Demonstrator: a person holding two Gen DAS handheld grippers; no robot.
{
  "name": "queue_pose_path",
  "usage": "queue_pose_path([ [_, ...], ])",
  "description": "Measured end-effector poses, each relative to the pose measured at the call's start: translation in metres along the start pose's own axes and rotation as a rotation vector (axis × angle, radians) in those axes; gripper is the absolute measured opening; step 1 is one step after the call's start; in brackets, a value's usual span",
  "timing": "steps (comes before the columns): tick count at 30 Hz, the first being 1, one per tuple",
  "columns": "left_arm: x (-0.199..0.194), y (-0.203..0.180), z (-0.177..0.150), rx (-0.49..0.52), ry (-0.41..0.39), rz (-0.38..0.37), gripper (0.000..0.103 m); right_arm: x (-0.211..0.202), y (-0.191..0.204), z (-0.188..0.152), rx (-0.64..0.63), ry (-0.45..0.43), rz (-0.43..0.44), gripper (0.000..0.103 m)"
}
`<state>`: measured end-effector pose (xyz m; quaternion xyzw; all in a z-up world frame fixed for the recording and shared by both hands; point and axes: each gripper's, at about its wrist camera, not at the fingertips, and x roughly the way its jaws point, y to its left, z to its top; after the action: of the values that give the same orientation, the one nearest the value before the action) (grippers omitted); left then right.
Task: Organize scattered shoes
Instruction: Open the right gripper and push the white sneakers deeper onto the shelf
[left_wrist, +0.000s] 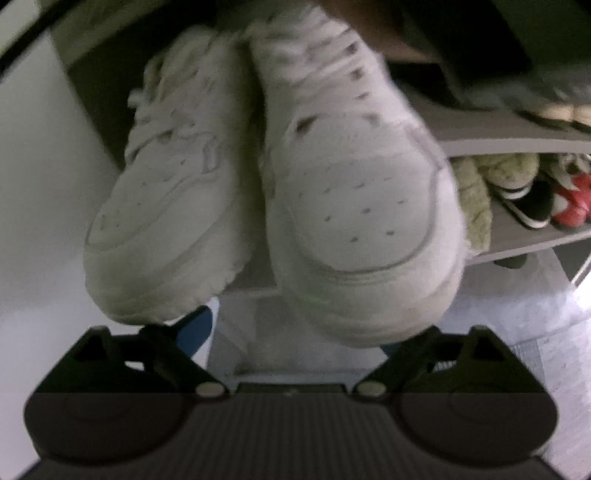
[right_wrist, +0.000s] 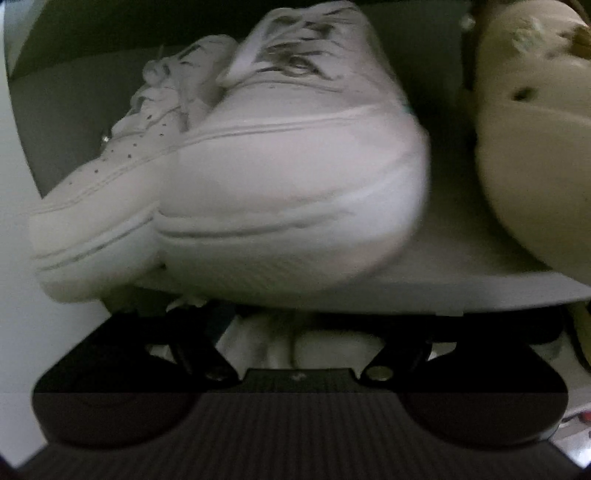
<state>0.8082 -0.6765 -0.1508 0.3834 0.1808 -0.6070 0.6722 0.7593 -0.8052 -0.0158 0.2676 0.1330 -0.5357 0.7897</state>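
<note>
Two white sneakers stand side by side on a grey shelf (right_wrist: 480, 284), toes toward me. In the left wrist view the left sneaker (left_wrist: 166, 206) and the right sneaker (left_wrist: 354, 206) fill the frame. My left gripper (left_wrist: 295, 339) is just below their toes, jaws wide apart; the toes cover its blue fingertips (left_wrist: 197, 328) in part, and nothing is pinched. In the right wrist view the near sneaker (right_wrist: 291, 192) and the one behind it (right_wrist: 99, 206) overhang the shelf edge. My right gripper (right_wrist: 299, 325) sits below that edge, open, its fingertips mostly hidden.
A white wall (left_wrist: 37, 184) closes the shelf on the left. To the right are fluffy olive slippers (left_wrist: 476, 192) and black and red shoes (left_wrist: 569, 203) on a lower shelf. A beige shoe (right_wrist: 535, 147) stands right of the sneakers. More white shoes (right_wrist: 325, 347) lie under the shelf.
</note>
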Motion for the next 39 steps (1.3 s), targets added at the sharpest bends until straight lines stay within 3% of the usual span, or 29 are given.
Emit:
queue_pose_path([
  [8,-0.001,0.014,0.008,0.059,0.019,-0.062,0.088,-0.061,0.008,-0.029,-0.149,0.031,0.083,0.079],
  [12,0.011,0.01,0.015,0.092,0.025,-0.073,0.086,-0.071,-0.027,-0.026,-0.112,0.062,0.077,0.079],
  [15,0.009,0.011,0.022,0.121,0.041,-0.073,0.086,-0.064,-0.069,-0.005,0.133,0.091,0.06,0.079],
  [16,0.011,0.009,0.023,0.124,0.043,-0.074,0.086,-0.03,-0.079,0.01,0.21,0.103,0.06,0.079],
  [17,0.014,0.007,0.025,0.126,0.043,-0.075,0.086,-0.007,-0.099,0.006,0.402,0.132,0.062,0.08],
  [19,0.016,0.004,0.028,0.132,0.042,-0.075,0.086,0.019,-0.119,-0.014,0.641,0.167,0.074,0.081],
  [21,0.017,0.003,0.03,0.134,0.04,-0.074,0.086,0.026,-0.138,-0.058,0.86,0.213,0.122,0.081],
  [24,0.017,0.003,0.032,0.136,0.037,-0.077,0.086,0.038,-0.142,-0.091,1.039,0.236,0.254,0.082],
  [27,0.016,0.004,0.034,0.15,0.025,-0.077,0.086,0.042,-0.137,-0.095,1.066,0.194,0.316,0.081],
  [32,0.015,0.005,0.043,0.184,-0.023,-0.03,0.086,0.048,-0.134,-0.077,1.028,0.205,0.288,0.068],
  [39,0.032,0.016,0.07,0.164,-0.026,-0.025,0.087,0.063,-0.133,-0.057,1.002,0.212,0.29,0.067],
])
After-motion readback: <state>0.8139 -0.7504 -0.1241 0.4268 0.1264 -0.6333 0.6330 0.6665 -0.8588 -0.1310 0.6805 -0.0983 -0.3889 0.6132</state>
